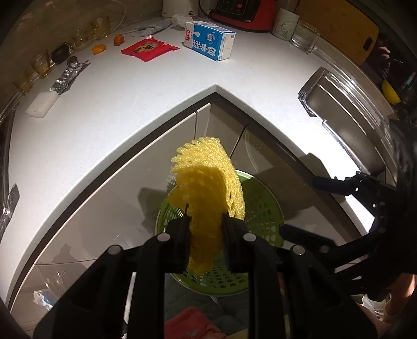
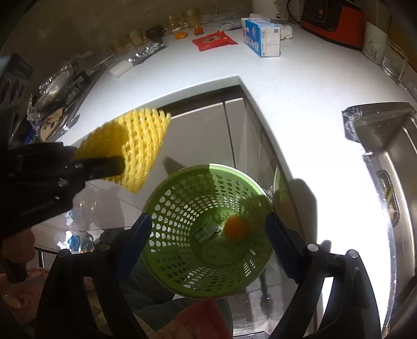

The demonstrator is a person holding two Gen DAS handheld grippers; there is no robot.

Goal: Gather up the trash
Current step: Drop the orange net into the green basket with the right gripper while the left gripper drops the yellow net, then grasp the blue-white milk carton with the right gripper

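My left gripper [image 1: 204, 221] is shut on a yellow foam fruit net [image 1: 208, 182] and holds it above the green perforated trash basket [image 1: 263, 208]. In the right wrist view the net [image 2: 135, 140] hangs left of the basket [image 2: 182, 208], pinched by the left gripper's fingers [image 2: 104, 164]. My right gripper [image 2: 207, 224] is open, its blue fingers [image 2: 135, 242] on either side of the basket rim. An orange peel [image 2: 234, 226] and a crumpled wrapper [image 2: 208, 229] lie at the basket bottom. On the counter lie a red snack wrapper [image 1: 148, 49], a milk carton [image 1: 211, 40], orange peels [image 1: 99, 48] and a foil wrapper [image 1: 69, 75].
The white L-shaped counter [image 1: 117, 109] wraps around the cabinet corner [image 1: 203, 117]. A steel sink [image 2: 391, 156] is at the right. Glass jars [image 1: 41, 65], a white block [image 1: 41, 104], a red appliance [image 1: 242, 13], a cup [image 1: 285, 23] and a cloth [image 1: 156, 26] stand along the back.
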